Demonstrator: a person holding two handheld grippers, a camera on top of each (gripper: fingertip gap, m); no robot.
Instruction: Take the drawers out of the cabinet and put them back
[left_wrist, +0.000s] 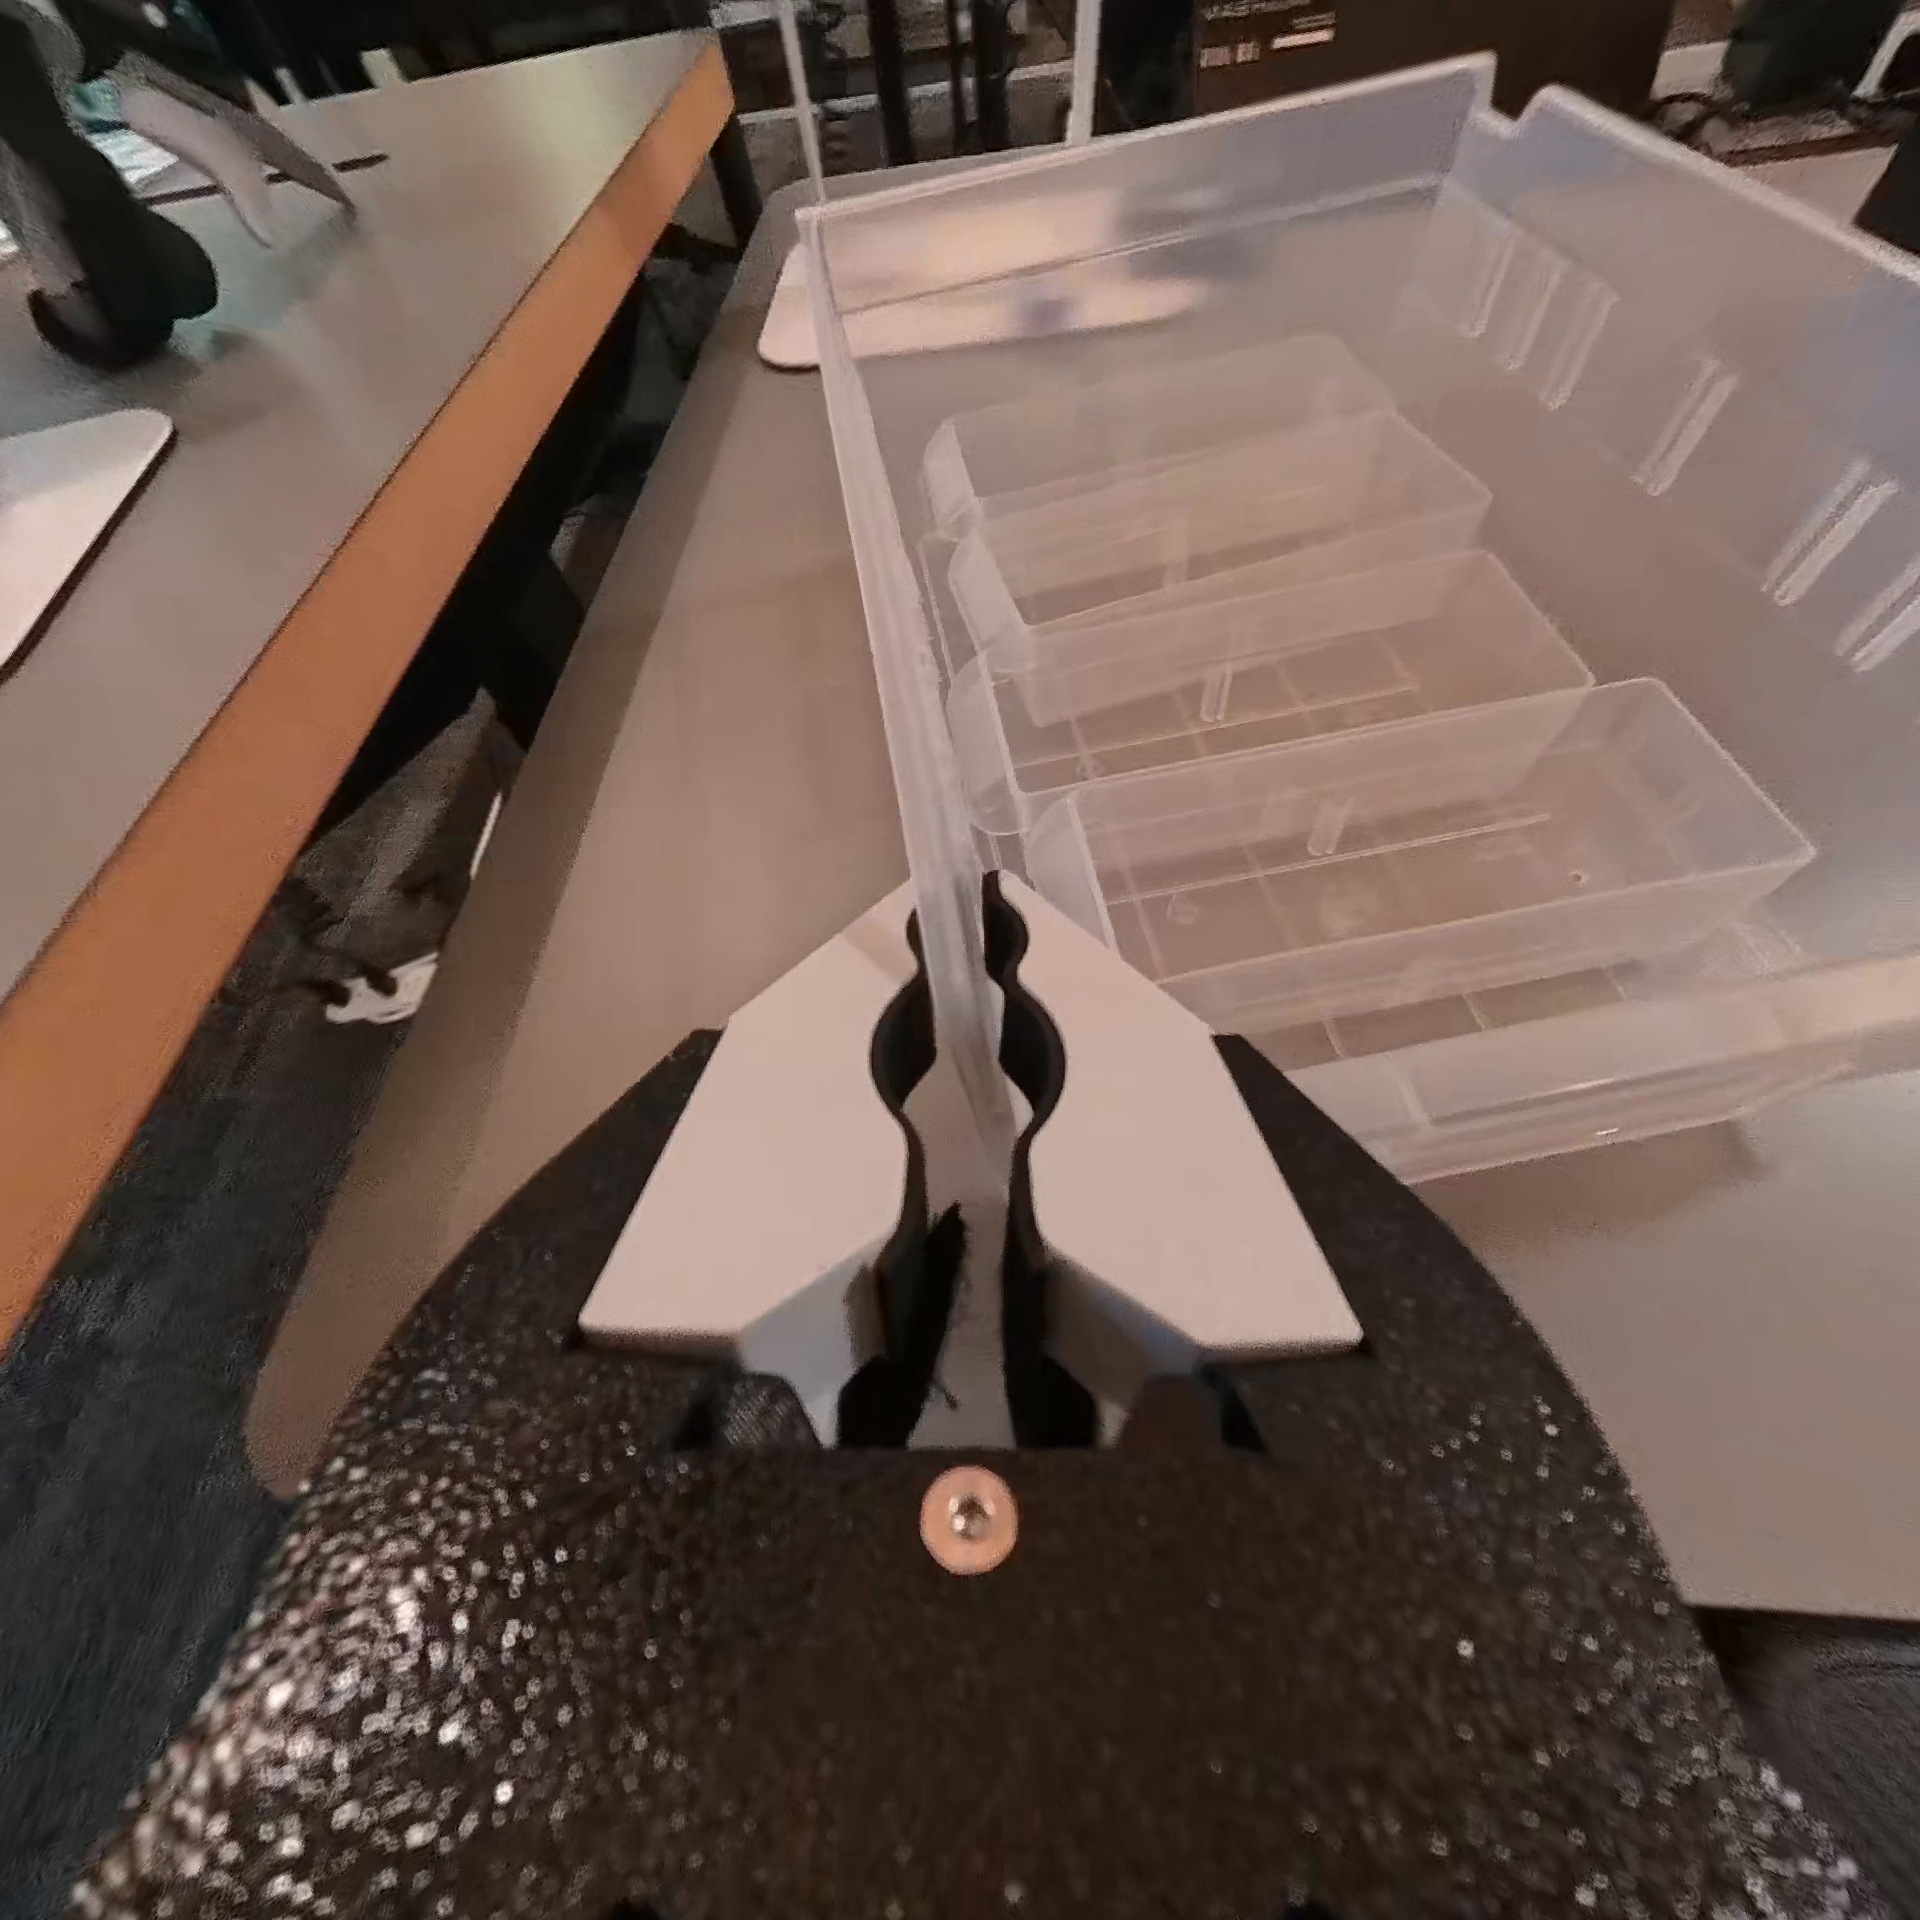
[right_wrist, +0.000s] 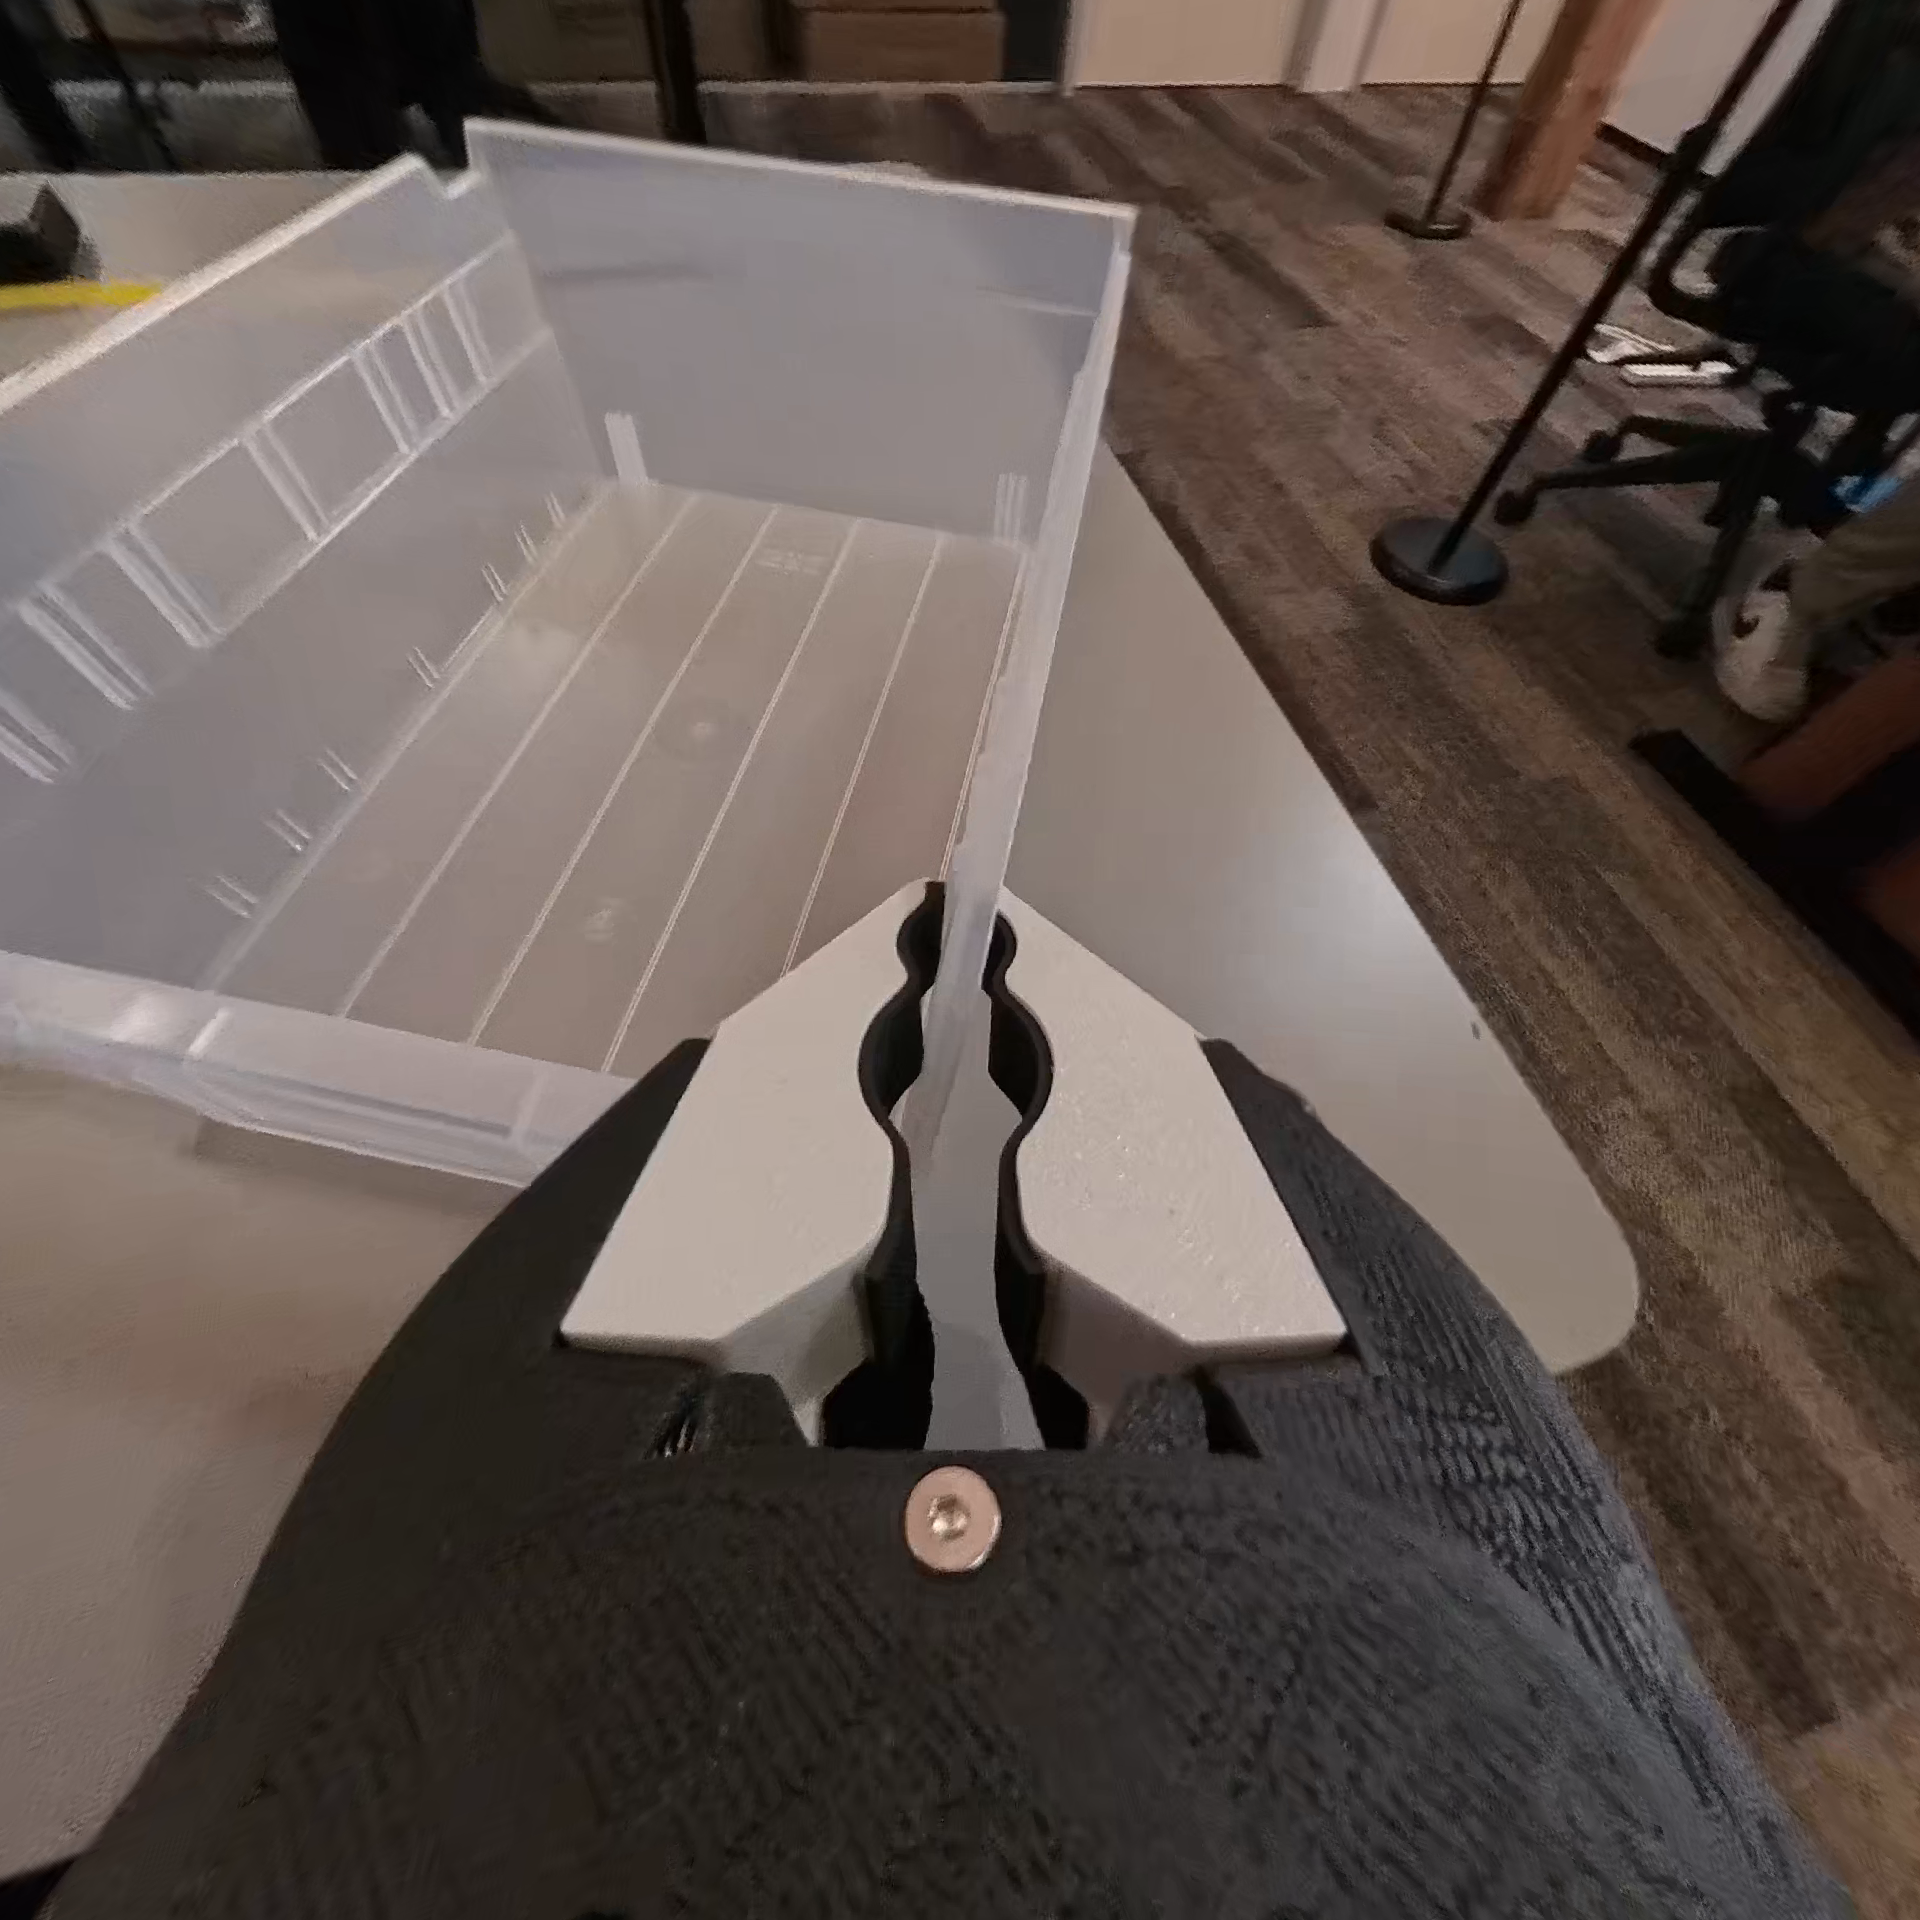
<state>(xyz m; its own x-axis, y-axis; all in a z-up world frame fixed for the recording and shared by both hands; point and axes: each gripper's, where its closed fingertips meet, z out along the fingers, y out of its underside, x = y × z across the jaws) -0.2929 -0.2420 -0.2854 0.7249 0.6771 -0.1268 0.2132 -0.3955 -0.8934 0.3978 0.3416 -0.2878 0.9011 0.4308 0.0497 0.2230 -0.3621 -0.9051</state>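
Lying open side up on the grey table (right_wrist: 1195, 810), the translucent plastic cabinet (left_wrist: 1662, 343) is held at both sides. The left gripper (left_wrist: 964, 935) is closed on the cabinet's left wall (left_wrist: 883, 582), the thin wall edge running between its two white fingers (left_wrist: 800, 1122) with the dark wavy pads pressed against it. The right gripper (right_wrist: 961, 935) is closed in the same way on the cabinet's right wall (right_wrist: 1039, 644), which passes upright between its fingers and on toward the far end of the cabinet.

Inside the cabinet, at the left-wall end, clear plastic drawers (left_wrist: 1351, 810) sit side by side in a row. Each is a small open-topped tray with a rounded lip facing the left wall, and each looks empty. Four are plain to see; whether more lie beneath the nearest one cannot be told, though a further clear rim shows under it at the cabinet's near edge. At the right-wall end, the cabinet holds nothing: only its ribbed floor (right_wrist: 665, 748) with long raised lines shows, and short guide ribs stand along the far long wall (right_wrist: 260, 499).

Left of the cabinet, past a gap, a second table with an orange-brown edge (left_wrist: 343, 582) carries a flat white pad (left_wrist: 62, 509) and a dark stand. Right of the cabinet, beyond the table edge, lies wood-patterned flooring (right_wrist: 1455, 935) with a round black pole base (right_wrist: 1439, 566) and an office chair (right_wrist: 1766, 343).
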